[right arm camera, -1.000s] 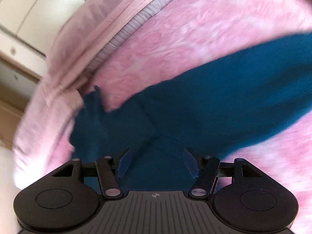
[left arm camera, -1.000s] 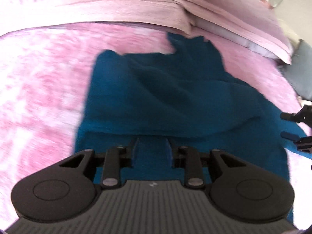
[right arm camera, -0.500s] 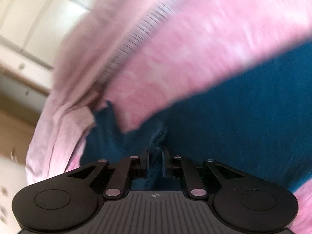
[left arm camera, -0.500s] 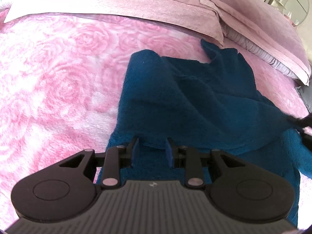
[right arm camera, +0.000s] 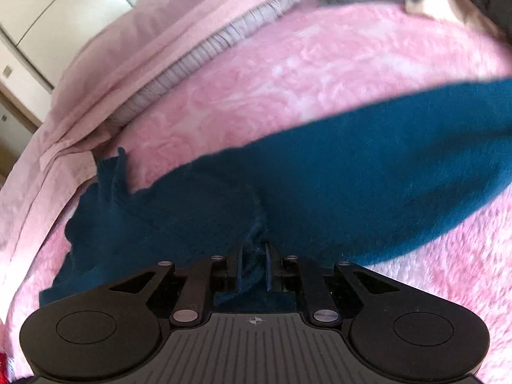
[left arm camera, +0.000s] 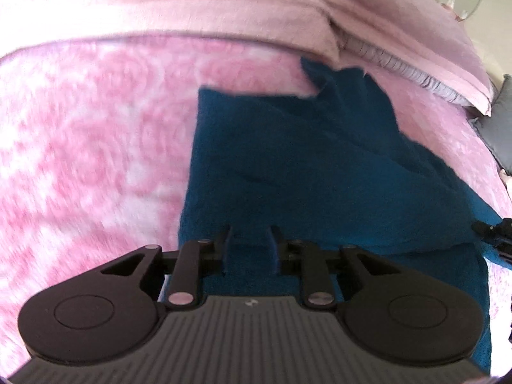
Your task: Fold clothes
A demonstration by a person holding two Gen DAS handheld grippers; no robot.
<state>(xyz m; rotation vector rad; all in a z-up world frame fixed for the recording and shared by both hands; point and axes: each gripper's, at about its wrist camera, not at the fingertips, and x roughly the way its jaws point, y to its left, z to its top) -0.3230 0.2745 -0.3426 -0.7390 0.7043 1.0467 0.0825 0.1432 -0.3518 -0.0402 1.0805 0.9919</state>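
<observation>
1. The right gripper (right arm camera: 252, 267) is pinching a bunched ridge of the dark teal fleecy garment (right arm camera: 352, 185) between its nearly closed jaws; the cloth is puckering up just ahead of the pads, which suggests the grip is meant to carry this edge over for a fold

2. The left gripper (left arm camera: 249, 249) is closing its jaws, now a narrow gap apart, at the near hem of the same garment (left arm camera: 288, 166); cloth is lying between the fingers, but I cannot tell whether the pads are pressing on it yet

3. The garment is lying spread on the pink rose-patterned plush bedspread (left arm camera: 89, 147), a top layer already doubled over the lower one, so both grippers seem to be taking one long edge together

4. Farther off, a ragged corner of the garment is reaching up to the pale pink pillows (left arm camera: 198, 6) at the head of the bed

5. Compared with a second ago, the right jaws, then wide apart over flat cloth, are now clamped on a gathered fold, and the left jaws are standing slightly narrower

6. In the left view, the right gripper (left arm camera: 494, 233) is showing at the far right edge, now closed on the cloth
</observation>
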